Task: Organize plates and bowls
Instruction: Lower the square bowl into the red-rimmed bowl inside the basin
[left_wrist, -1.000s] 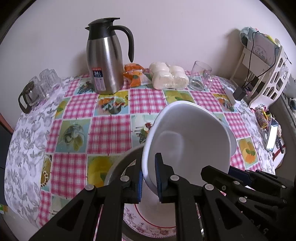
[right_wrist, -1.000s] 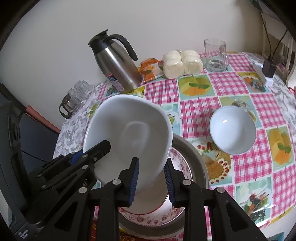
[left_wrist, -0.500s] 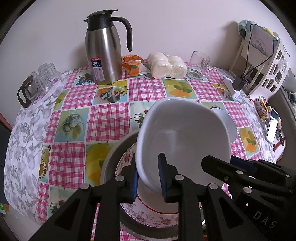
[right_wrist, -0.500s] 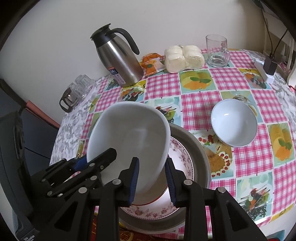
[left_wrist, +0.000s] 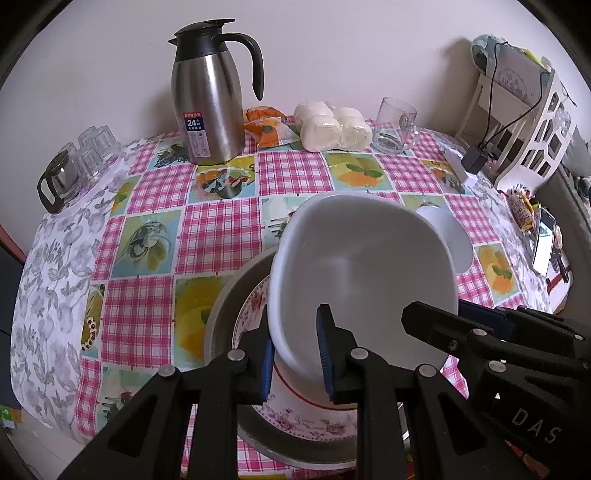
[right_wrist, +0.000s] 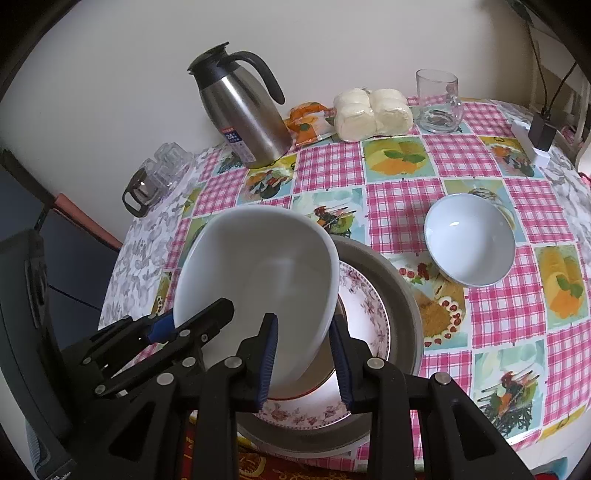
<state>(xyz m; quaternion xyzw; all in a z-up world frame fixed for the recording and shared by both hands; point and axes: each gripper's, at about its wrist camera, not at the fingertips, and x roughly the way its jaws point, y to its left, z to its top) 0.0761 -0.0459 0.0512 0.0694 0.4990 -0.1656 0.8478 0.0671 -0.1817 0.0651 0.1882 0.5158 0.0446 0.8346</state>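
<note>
A large white squarish bowl (left_wrist: 362, 273) (right_wrist: 258, 273) is held tilted over a floral-rimmed plate (left_wrist: 295, 413) (right_wrist: 365, 314), which lies in a grey metal dish (left_wrist: 225, 314) (right_wrist: 399, 280). My left gripper (left_wrist: 295, 354) has its pads on both sides of the bowl's near rim, and my right gripper (right_wrist: 304, 354) straddles the opposite rim. A small white bowl (right_wrist: 469, 240) (left_wrist: 454, 236) sits on the table to the right of the dish.
A steel thermos jug (left_wrist: 210, 103), an orange packet (left_wrist: 266, 125), wrapped white buns (left_wrist: 332, 125) and a glass mug (left_wrist: 395, 125) stand along the back. Glasses (left_wrist: 74, 162) are at far left. A white rack (left_wrist: 528, 122) and a phone (left_wrist: 545, 243) are at right.
The large white bowl has come down and nearer to the floral plate, with both grippers on its rim. The table objects have not moved.
</note>
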